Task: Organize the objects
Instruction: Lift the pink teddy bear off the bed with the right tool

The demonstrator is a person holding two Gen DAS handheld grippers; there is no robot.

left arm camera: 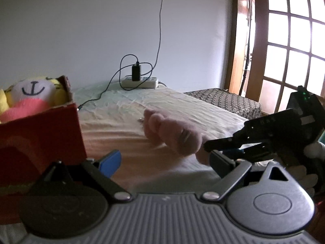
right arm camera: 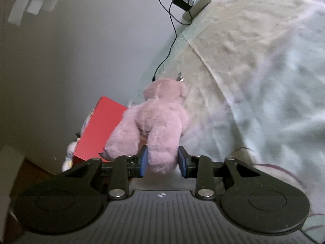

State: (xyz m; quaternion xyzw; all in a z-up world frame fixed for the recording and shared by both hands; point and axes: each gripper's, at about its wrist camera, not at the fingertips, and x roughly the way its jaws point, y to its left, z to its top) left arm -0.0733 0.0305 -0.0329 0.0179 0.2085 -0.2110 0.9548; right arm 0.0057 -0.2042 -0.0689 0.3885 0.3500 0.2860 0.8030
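Right now you are holding the pink plush bear (right arm camera: pixel 156 122) in the right gripper (right arm camera: pixel 162 161), whose jaws are clamping one of its legs, so the bear is hanging over the bed (right arm camera: pixel 264 71) with its long axis running straight away from the jaws and its head pointing toward the far wall. The red box (left arm camera: pixel 38 134), already holding a yellow and white plush (left arm camera: pixel 32 90), is sitting on the bed to the bear's left, with the bear's head end leading toward it. Your left gripper (left arm camera: pixel 164 160) is hovering beside the box with jaws apart and nothing between them, nearer the box than the right.
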